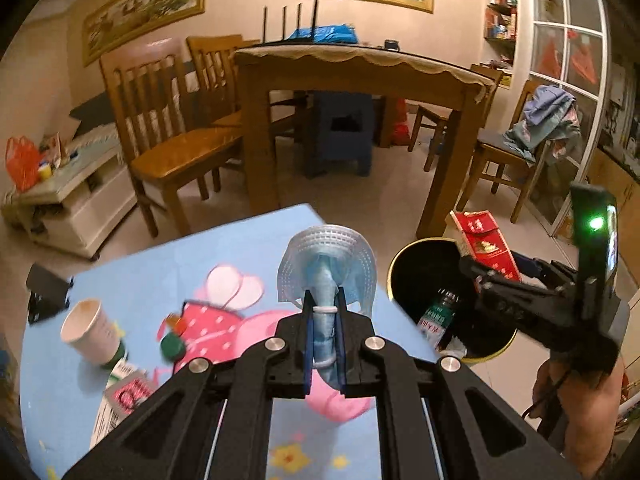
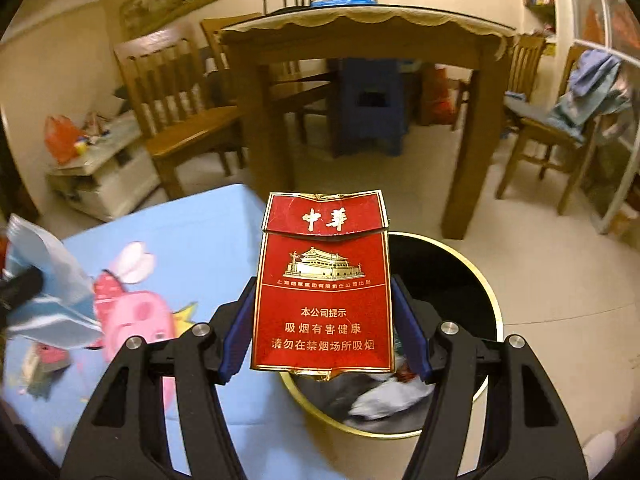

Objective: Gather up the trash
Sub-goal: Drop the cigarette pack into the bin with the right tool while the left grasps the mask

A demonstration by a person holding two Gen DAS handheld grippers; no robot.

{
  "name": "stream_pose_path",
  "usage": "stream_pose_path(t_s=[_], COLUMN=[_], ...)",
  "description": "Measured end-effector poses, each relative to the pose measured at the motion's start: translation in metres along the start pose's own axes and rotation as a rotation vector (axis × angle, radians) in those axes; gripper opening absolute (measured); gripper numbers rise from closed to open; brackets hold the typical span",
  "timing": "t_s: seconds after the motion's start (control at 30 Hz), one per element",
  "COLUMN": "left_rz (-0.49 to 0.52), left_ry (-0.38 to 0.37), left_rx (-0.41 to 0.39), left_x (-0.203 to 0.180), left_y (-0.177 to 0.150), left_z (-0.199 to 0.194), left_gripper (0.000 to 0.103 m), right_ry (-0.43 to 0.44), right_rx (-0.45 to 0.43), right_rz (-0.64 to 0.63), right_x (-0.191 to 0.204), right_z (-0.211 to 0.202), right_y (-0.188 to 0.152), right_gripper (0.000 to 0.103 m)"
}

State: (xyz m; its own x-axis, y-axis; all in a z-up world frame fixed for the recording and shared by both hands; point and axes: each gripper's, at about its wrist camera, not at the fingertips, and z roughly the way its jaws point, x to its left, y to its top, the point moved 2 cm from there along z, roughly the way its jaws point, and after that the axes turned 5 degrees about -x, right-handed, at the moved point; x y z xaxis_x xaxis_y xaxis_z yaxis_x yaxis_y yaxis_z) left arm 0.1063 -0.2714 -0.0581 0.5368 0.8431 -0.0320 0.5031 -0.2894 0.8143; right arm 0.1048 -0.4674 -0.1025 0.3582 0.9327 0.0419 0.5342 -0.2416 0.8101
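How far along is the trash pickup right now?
Done: a plastic bottle and wrappers already lie in the bin. In hand: the left gripper clamps a blue face mask; the right gripper holds a red cigarette pack over the bin. Left: the paper cup and small scraps on the table.

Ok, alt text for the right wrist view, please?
The right hand-held gripper holds a red cigarette pack upright over an open black bin with trash inside, beside a blue cartoon tablecloth.
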Motion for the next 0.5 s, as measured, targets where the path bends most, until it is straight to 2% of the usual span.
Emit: stream_pose_path(t_s=[0.3,0.33,0.37,0.43,0.5], left_rz=[0.044,0.050,0.055,0.068,0.084], left_ry=[-0.034,-0.037,-0.040,-0.045,-0.048], left_rx=[0.018,0.025,0.032,0.045,0.049], left_x=[-0.044,-0.049,-0.052,-0.062,-0.071], left_y=[0.005,0.004,0.003,0.002,0.002], left_z=[0.028,0.032,0.036,0.044,0.051], left_gripper=[0.008,0.008,0.008,0.008,0.008], right_ry=[-0.074,-0.093,-0.114,-0.144,-0.137], right_rx=[0.076,0.085,0.090,0.074,0.048], right_rz=[0.012,0.020,0.031,0.063,0.109], right_x=[-0.023,-0.026,-0.030,-0.038,-0.049], right_z=[0.037,0.040,0.042,0.038,0.029], right_y=[-0.005,-0.007,-0.006,-0.005,-0.002], right_gripper=[0.064,0.072,0.085,0.089,0.091])
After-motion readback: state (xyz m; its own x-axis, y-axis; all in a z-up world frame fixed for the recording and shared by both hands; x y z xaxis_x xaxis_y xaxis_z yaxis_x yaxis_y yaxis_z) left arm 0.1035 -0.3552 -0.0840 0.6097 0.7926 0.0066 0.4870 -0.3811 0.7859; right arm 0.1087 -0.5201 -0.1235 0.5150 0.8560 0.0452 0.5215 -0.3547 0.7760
